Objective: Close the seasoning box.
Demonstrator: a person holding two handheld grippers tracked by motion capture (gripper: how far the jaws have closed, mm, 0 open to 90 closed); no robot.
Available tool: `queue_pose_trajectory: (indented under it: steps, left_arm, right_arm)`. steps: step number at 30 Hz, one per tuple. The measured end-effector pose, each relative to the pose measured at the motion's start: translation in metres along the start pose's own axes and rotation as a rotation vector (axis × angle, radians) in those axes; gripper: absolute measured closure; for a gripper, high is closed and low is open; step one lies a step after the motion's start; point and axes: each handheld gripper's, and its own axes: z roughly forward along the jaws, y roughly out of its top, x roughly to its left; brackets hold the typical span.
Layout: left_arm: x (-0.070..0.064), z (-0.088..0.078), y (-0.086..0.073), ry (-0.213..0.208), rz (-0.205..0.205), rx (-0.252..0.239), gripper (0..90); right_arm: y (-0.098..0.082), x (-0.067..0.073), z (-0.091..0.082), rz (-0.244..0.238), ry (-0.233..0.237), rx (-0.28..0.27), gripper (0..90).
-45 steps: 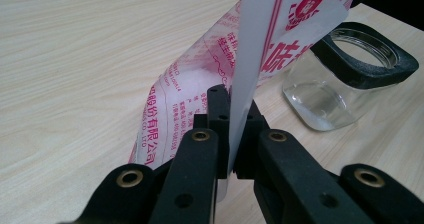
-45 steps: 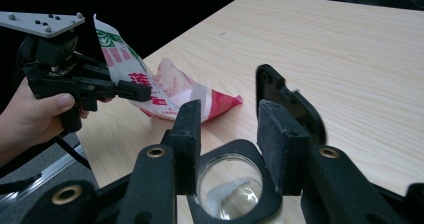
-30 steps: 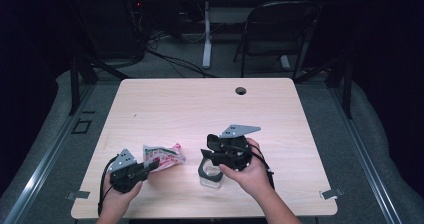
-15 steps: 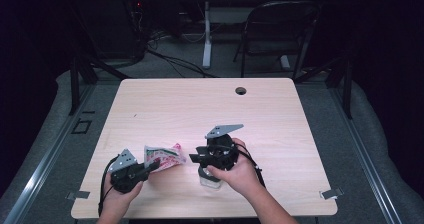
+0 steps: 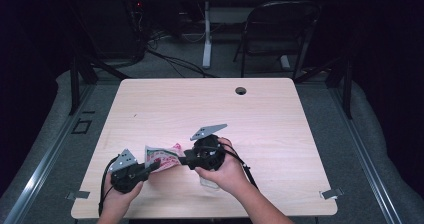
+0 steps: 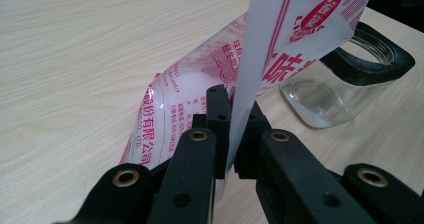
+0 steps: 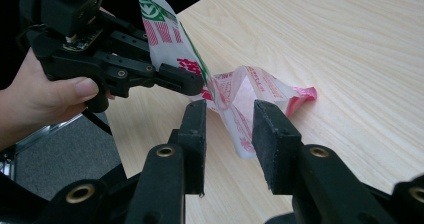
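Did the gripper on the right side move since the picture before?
Yes. In the high view the right gripper has slid left along the table, away from the glass jar and toward the plastic bag. Its jaws have been closing, not yet pressing the bag.

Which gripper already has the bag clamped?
The left gripper: its jaws are shut on the bag. The right gripper has just been closing, with a gap either side of the bag.

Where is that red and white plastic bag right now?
In the high view, the plastic bag sits near the table's front edge, left of centre, pinched by the left hand-held gripper, with the right hand-held gripper closing beside it.
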Motion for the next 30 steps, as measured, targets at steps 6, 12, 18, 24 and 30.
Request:
queue_pose_trajectory:
  steps: [6, 12, 18, 24, 30]
  left_arm:
    - [0.0, 0.001, 0.0, -0.004, 0.001, -0.002, 87.7]
    - [0.0, 0.001, 0.0, -0.004, 0.003, -0.002, 87.7]
    - [0.0, 0.001, -0.001, -0.006, 0.002, -0.003, 87.7]
    - [-0.001, 0.002, -0.001, -0.009, 0.0, -0.002, 87.7]
    - [-0.001, 0.002, -0.001, -0.011, 0.0, -0.002, 87.7]
  right_arm:
    - [0.003, 0.0, 0.014, 0.005, 0.007, 0.023, 68.9]
    - [0.004, -0.002, 0.024, 0.012, 0.006, 0.051, 70.5]
    - [0.006, -0.002, 0.031, 0.018, 0.009, 0.068, 71.5]
    - [0.007, -0.002, 0.037, 0.025, 0.011, 0.093, 73.1]
    - [0.01, 0.001, 0.043, 0.024, 0.008, 0.117, 73.3]
